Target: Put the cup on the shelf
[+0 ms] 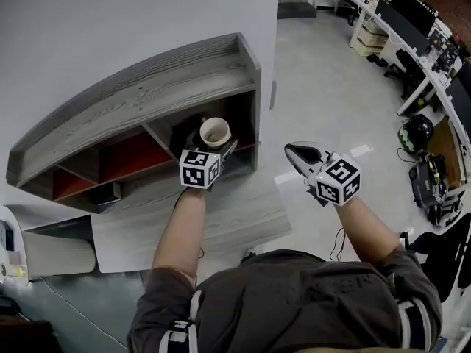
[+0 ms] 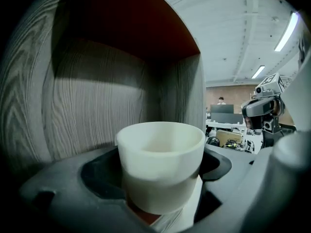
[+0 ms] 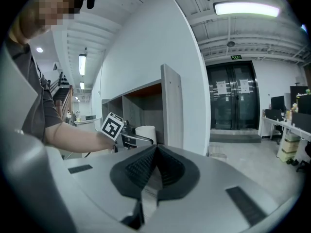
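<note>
A cream cup (image 1: 214,132) sits upright in my left gripper (image 1: 213,147), which is shut on it at the mouth of the rightmost compartment of the grey wooden shelf (image 1: 147,87). In the left gripper view the cup (image 2: 160,164) fills the space between the jaws, with the compartment's wood-grain wall and red back behind it. My right gripper (image 1: 303,155) hangs to the right of the shelf over the floor, jaws shut with nothing between them. The right gripper view shows the cup (image 3: 145,134) and the left gripper (image 3: 130,139) by the shelf's end panel (image 3: 171,110).
The shelf stands on a pale wooden table (image 1: 184,219) against a white wall (image 1: 110,20). Other compartments have red backs; one holds a small dark box (image 1: 107,193). Desks, chairs and equipment (image 1: 419,87) fill the room to the right. A white device (image 1: 11,248) sits at the left edge.
</note>
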`<state>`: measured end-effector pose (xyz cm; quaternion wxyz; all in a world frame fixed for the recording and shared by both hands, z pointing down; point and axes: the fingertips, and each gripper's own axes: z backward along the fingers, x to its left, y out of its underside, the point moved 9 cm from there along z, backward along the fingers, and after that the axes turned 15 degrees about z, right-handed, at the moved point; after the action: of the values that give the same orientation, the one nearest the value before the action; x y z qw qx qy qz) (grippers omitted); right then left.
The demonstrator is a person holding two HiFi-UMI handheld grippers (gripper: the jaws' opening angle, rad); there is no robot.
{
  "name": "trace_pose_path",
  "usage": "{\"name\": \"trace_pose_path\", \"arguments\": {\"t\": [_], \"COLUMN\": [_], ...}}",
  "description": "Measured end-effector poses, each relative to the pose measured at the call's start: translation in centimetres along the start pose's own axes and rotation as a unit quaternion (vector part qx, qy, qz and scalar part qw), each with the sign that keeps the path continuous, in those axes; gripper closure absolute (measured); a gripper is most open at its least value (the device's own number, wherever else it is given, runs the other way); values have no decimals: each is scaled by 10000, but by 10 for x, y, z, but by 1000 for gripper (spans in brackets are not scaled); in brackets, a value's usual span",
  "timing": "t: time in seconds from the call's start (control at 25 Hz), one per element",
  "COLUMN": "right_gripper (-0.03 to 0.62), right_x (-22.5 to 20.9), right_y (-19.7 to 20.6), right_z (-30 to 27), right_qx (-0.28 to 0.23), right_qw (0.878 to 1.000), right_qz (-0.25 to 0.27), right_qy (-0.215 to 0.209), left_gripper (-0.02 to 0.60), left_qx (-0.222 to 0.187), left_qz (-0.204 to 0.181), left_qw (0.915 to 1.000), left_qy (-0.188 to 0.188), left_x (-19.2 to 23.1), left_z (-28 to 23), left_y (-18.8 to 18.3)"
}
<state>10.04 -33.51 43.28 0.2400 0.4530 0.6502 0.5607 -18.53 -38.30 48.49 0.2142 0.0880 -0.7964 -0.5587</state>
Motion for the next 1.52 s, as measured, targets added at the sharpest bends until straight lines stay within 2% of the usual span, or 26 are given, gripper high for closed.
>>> {"name": "trace_pose_path", "arguments": {"t": [0.36,0.64,0.92,1.32,1.52], "right_gripper": [602,602,602,602,602], "right_x": [1,5,8,11,10], "right_y": [7,12,7,2,-4], "right_z": [4,10,18,28,34], "right_qx": [39,82,65,80,53], "right_qw": [9999,9998,9998,9998,9998], "right_qz": [-87,-156,-105,-18,45], "right_qy": [67,109,143,157,164], "left_gripper": [152,152,152,146,146], "left_qx": [194,-23,19,-278,-383], "left_qz": [-43,-47,-59,-42,-125], "left_qw": [9996,9998,9995,9991,9979], "left_qy": [-187,-211,-325,-319,-513], "left_x": [9,12,8,-1,-5], "left_z": [-14,-18,-18,-3,14], "left_y": [9,13,15,1,-6]}}
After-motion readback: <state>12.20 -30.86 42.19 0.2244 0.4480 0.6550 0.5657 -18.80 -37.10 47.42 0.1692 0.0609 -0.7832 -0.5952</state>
